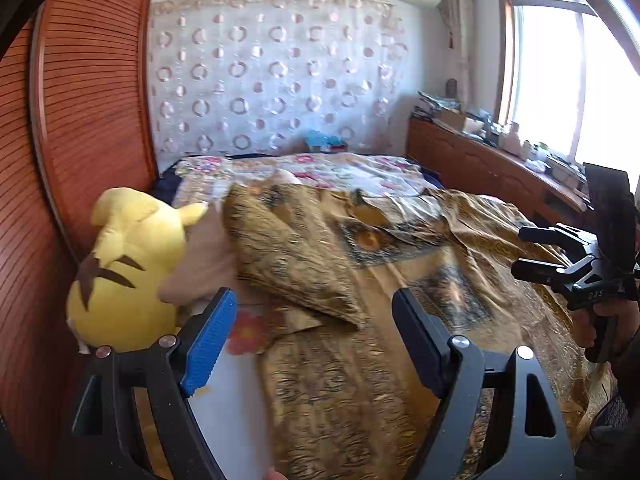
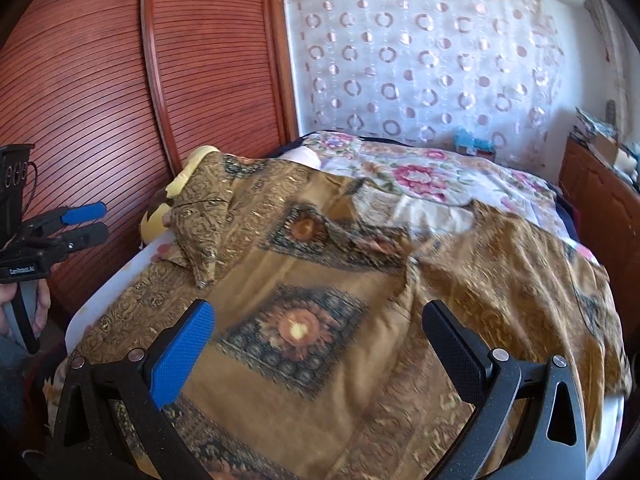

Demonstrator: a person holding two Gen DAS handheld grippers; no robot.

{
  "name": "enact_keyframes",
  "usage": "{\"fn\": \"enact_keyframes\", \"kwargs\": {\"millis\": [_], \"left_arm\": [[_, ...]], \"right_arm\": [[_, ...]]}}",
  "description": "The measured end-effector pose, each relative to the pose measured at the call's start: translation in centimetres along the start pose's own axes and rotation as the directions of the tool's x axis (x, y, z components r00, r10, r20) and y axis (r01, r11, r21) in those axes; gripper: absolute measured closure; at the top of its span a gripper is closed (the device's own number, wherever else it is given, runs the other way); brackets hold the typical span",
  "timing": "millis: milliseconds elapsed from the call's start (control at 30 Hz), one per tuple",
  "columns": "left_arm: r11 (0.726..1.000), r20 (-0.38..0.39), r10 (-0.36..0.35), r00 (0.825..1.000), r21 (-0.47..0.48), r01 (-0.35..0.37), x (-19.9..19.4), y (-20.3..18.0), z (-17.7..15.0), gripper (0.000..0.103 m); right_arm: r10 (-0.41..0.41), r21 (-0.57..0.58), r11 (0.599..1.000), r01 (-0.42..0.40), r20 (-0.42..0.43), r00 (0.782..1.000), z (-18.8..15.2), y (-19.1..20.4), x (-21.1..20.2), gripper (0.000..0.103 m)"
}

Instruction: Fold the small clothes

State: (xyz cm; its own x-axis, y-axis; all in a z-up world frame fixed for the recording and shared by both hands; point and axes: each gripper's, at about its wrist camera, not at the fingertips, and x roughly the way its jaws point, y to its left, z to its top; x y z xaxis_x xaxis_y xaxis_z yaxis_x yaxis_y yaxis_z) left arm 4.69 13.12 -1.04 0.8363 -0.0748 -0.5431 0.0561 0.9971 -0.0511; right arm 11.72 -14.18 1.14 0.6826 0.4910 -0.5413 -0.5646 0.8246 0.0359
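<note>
Right gripper [image 2: 320,344]: jaws wide apart, nothing between the pads, hovering over the near part of the bed [image 2: 440,168].
Golden patterned cloth [image 2: 320,264]: spread over the bed's near half, rumpled, one corner folded back toward the left edge.
Yellow plush toy [image 2: 160,220]: at the bed's left edge, partly under that folded corner.
Left gripper [image 2: 94,222]: off the left edge, held by a hand [image 2: 40,304], jaws parted, empty.
Floral bedcover [image 2: 420,176]: far half.

Window [image 1: 560,80] glare, perhaps motion blur, fisheye edges
</note>
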Motion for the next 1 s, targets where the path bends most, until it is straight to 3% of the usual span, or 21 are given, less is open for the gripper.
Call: {"fn": "enact_keyframes", "kwargs": {"millis": [167,433,633,800,900,933,1000], "left_arm": [[0.998,0.027,0.048,0.998,-0.03,-0.047,-0.7,1.5,0.1,0.022],[0.992,0.024,0.079,0.997,-0.103,-0.076,0.3,4.6,-0.6,0.022],[0.981,-0.011,0.104,0.995,-0.164,-0.104,1.5,7.6,-2.3,0.022],[0.973,-0.053,0.121,0.991,-0.194,-0.129,2.4,9.1,-3.6,0.022],[0.97,-0.067,0.121,0.99,-0.201,-0.133,2.7,9.4,-3.9,0.022],[0.971,-0.068,0.124,0.99,-0.199,-0.135,2.7,9.4,-3.9,0.022],[0.972,-0.066,0.124,0.99,-0.192,-0.135,2.6,9.3,-3.8,0.022]], "right_arm": [[0.063,-0.069,0.996,-0.065,-0.018,0.998,2.3,1.7,2.7,0.002],[0.164,-0.195,0.965,-0.176,-0.075,0.984,5.8,5.6,9.3,0.018],[0.241,-0.22,0.937,-0.271,-0.155,0.958,7.6,8.8,15.5,0.025],[0.265,-0.261,0.915,-0.307,-0.185,0.946,9.0,11.0,19.5,0.025],[0.232,-0.309,0.906,-0.288,-0.205,0.951,9.5,12.1,21.7,0.026],[0.209,-0.331,0.904,-0.272,-0.212,0.955,9.5,12.2,22.1,0.03],[0.167,-0.362,0.902,-0.235,-0.209,0.963,9.5,11.9,22.8,0.061]]}}
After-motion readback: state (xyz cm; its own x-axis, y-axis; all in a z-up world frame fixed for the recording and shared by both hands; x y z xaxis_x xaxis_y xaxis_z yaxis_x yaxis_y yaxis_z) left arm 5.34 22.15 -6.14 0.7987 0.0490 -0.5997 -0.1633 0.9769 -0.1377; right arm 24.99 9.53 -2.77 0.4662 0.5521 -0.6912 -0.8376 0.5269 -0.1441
